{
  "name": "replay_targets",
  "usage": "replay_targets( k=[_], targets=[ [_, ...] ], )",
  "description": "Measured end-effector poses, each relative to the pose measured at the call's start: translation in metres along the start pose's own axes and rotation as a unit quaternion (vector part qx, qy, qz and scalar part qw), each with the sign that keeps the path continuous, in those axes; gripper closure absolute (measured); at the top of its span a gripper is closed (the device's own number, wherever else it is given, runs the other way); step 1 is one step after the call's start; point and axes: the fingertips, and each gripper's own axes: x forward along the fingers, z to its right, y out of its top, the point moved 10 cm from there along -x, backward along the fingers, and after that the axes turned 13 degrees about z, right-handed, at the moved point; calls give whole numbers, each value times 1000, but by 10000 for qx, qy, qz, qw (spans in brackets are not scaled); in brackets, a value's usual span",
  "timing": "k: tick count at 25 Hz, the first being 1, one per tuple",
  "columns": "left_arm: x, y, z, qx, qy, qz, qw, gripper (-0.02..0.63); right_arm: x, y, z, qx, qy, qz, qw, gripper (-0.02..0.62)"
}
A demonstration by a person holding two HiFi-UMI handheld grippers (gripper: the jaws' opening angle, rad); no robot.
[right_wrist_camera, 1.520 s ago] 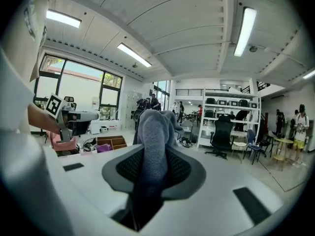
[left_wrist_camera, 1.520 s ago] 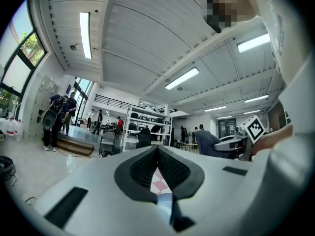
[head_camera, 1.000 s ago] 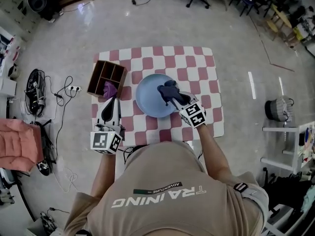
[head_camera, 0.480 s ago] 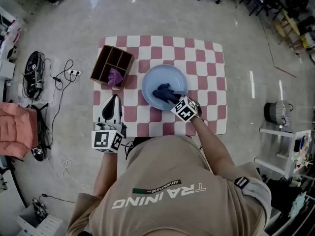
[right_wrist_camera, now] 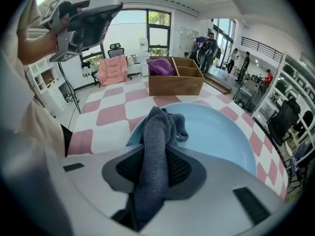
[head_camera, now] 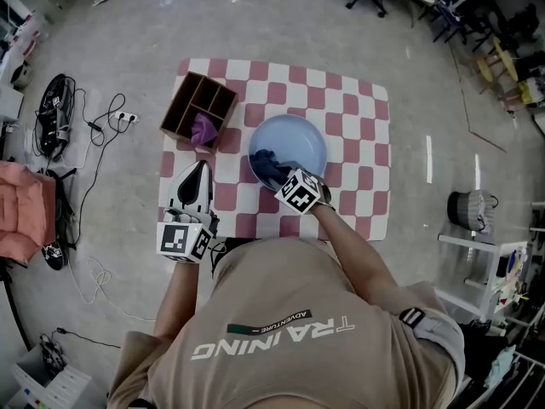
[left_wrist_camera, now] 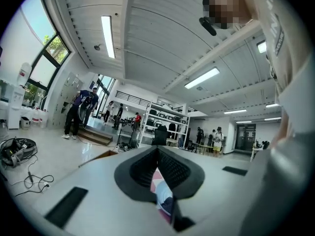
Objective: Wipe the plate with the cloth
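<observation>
A light blue plate (head_camera: 294,141) sits on the red-and-white checked mat (head_camera: 358,126). My right gripper (head_camera: 277,177) is shut on a dark blue cloth (head_camera: 262,162), which rests on the plate's near-left part. In the right gripper view the cloth (right_wrist_camera: 162,124) hangs bunched between the pads of my right gripper (right_wrist_camera: 155,154), over the plate (right_wrist_camera: 221,132). My left gripper (head_camera: 201,169) hovers left of the plate above the mat, jaws together and holding nothing. In the left gripper view my left gripper (left_wrist_camera: 158,156) points level into the room.
A wooden divided box (head_camera: 196,102) with a purple cloth (head_camera: 204,131) stands at the mat's far left corner; the box (right_wrist_camera: 174,80) also shows in the right gripper view. Cables (head_camera: 89,118) and a pink cushion (head_camera: 19,211) lie on the floor at the left.
My right gripper has carried the cloth from the plate's middle to its near-left part and tilted downward. The left gripper has shifted only slightly.
</observation>
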Motion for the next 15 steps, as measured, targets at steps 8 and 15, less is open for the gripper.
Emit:
replay_targets(
  k=[8, 15],
  targets=[
    [-2, -5, 0, -37, 14, -98, 9999, 594, 35, 33, 49, -488, -154, -223, 9984, 480],
    [0, -12, 4, -59, -124, -226, 9996, 594, 34, 21, 101, -279, -904, -394, 9947, 480]
  ],
)
